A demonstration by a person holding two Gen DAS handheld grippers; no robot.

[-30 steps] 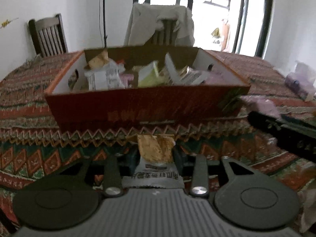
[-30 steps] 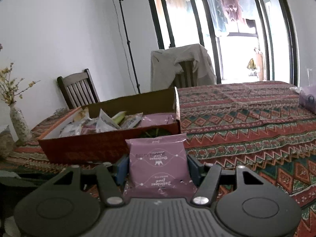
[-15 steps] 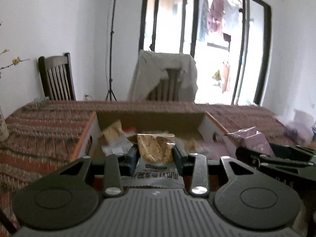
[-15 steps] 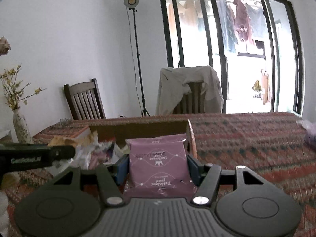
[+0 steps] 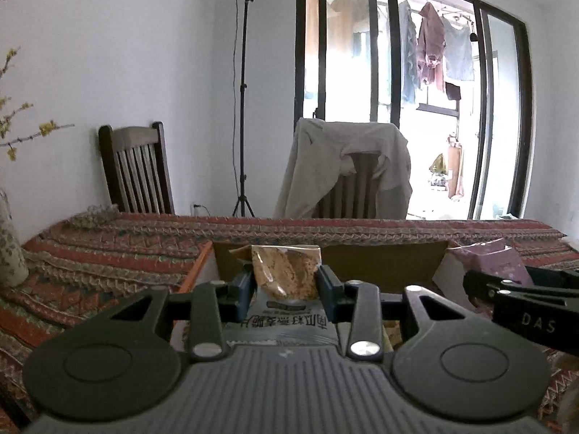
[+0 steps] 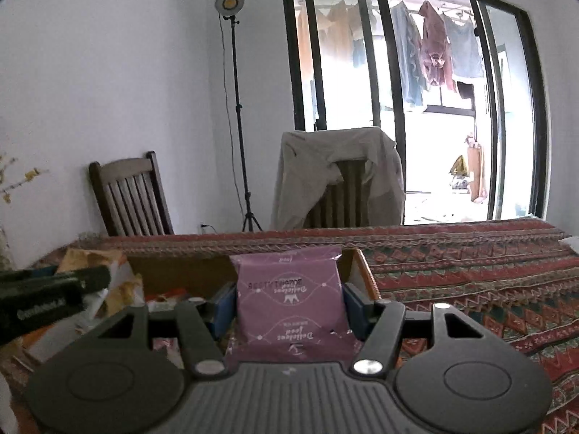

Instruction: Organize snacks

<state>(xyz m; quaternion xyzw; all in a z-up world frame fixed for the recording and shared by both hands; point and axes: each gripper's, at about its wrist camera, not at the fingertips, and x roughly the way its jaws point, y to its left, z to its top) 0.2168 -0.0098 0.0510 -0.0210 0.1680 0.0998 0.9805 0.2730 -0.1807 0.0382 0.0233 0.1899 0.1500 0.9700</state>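
The left claw (image 5: 286, 282) is closed to a narrow gap on a clear-fronted snack packet (image 5: 286, 275) of brown crisp pieces, its blue pads (image 5: 243, 289) pressing both side edges, the packet standing upright with its printed grey end toward the camera. The right claw (image 6: 289, 300) stands wider, clamped on a purple snack pouch (image 6: 289, 296) whose white lettering reads upside down. Both packets hang above the open cardboard box (image 6: 181, 271) on the patterned tabletop (image 6: 470, 264); in the left wrist view the box's far wall lies at 12 o'clock behind the packet, and the right claw with its purple pouch shows at 3 o'clock. In the right wrist view the left claw sits at 9 o'clock, over what seem to be several wrapped snacks (image 6: 119, 289) already in the box, though they are blurred. Beyond the tabletop stand a wooden chair (image 5: 135, 170) and a chair draped with cloth (image 5: 347, 170).
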